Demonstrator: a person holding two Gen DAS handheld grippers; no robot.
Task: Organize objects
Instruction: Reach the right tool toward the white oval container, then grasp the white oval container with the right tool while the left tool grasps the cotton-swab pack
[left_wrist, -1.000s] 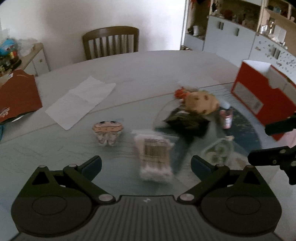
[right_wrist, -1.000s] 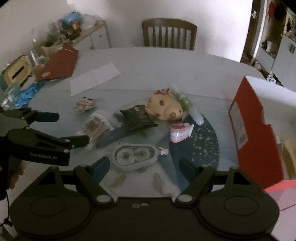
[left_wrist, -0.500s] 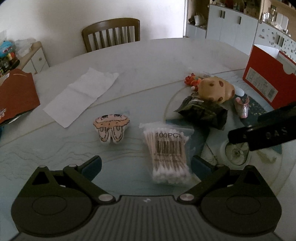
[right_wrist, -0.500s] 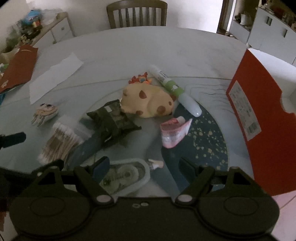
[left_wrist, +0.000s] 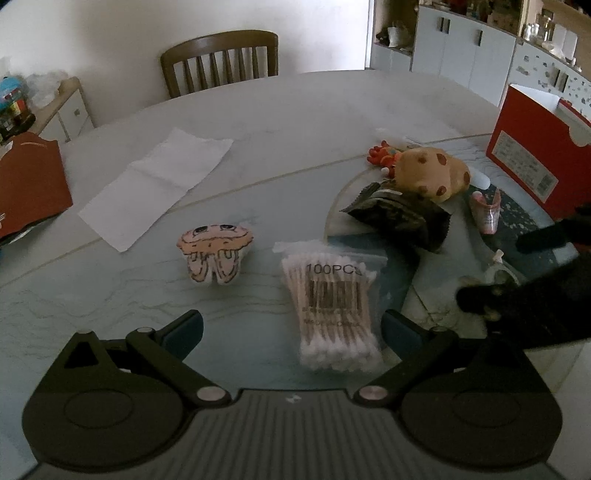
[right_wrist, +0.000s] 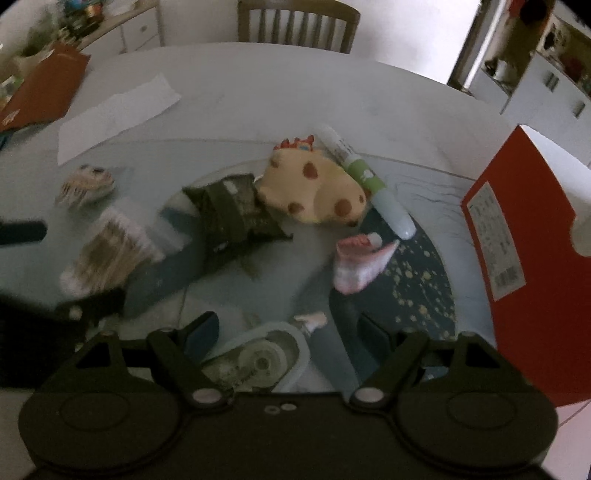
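A clear bag of cotton swabs (left_wrist: 332, 302) lies on the glass table top between the tips of my left gripper (left_wrist: 291, 328), which is open and empty. To its left sits a small squid-shaped toy (left_wrist: 216, 254). Behind it are a dark green packet (left_wrist: 399, 214), a yellow spotted plush (left_wrist: 432, 173) and a pink tube (left_wrist: 487, 212). My right gripper (right_wrist: 288, 328) is open low over a white correction tape dispenser (right_wrist: 258, 358) that lies between its fingers. Ahead of it lie the plush (right_wrist: 314, 188), the pink tube (right_wrist: 360, 262) and a green and white tube (right_wrist: 365, 181).
An open red box (right_wrist: 535, 236) stands at the right edge of the table. A white paper sheet (left_wrist: 155, 184) lies at the back left, with a red lid (left_wrist: 29, 184) beyond it. A wooden chair (left_wrist: 221, 59) stands behind the table. The other gripper's dark fingers (left_wrist: 480, 295) reach in from the right.
The left gripper has come nearer to the cotton swab bag, which now lies between its tips. The right gripper has dropped lower and forward, bringing the correction tape between its fingers.
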